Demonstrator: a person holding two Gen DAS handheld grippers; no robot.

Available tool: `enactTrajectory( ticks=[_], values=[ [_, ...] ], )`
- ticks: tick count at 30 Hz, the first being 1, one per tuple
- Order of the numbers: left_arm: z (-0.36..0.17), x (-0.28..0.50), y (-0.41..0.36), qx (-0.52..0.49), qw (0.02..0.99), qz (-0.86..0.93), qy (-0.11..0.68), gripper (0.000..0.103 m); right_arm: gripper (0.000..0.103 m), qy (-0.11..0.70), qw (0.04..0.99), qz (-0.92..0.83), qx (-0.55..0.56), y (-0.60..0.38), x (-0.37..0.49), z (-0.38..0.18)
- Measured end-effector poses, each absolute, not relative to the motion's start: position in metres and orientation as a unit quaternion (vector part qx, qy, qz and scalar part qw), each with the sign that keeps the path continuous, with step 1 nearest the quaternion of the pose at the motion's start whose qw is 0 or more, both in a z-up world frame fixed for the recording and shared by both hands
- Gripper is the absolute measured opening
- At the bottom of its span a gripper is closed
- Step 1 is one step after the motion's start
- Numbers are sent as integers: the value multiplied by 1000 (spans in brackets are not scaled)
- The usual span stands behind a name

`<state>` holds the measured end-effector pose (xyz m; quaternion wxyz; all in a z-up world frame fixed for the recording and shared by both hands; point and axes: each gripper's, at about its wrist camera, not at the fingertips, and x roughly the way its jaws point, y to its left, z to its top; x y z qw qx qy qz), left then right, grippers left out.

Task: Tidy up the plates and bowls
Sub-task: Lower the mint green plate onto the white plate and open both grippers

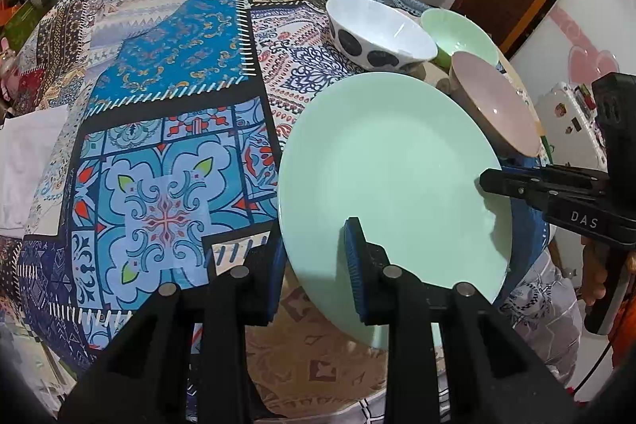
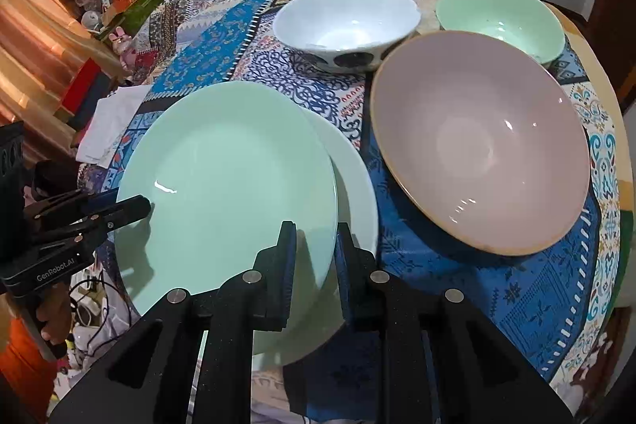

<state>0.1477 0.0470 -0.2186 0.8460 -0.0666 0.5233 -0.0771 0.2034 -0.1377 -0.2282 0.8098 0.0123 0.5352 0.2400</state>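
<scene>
A mint green plate hangs between both grippers. My left gripper is shut on its near rim, one pad above and one below. My right gripper is shut on the opposite rim; it shows from the side in the left wrist view, as the left gripper does in the right wrist view. A white plate lies on the patterned tablecloth, partly hidden under the green plate. Behind stand a pink bowl, a white bowl with black spots and a green bowl.
A folded white cloth lies at the table's left edge. Beyond that edge, boxes and toys crowd in front of a curtain. A white fridge stands past the table's right side. A hand grips the left tool.
</scene>
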Motion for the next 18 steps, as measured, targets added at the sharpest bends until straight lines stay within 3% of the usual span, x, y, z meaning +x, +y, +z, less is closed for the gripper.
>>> enactTrajectory(
  ticks=[18],
  values=[
    [-222,153,35,-23,858,-55,511,28,20,532,812,241,10,-145,195,-229]
  ],
)
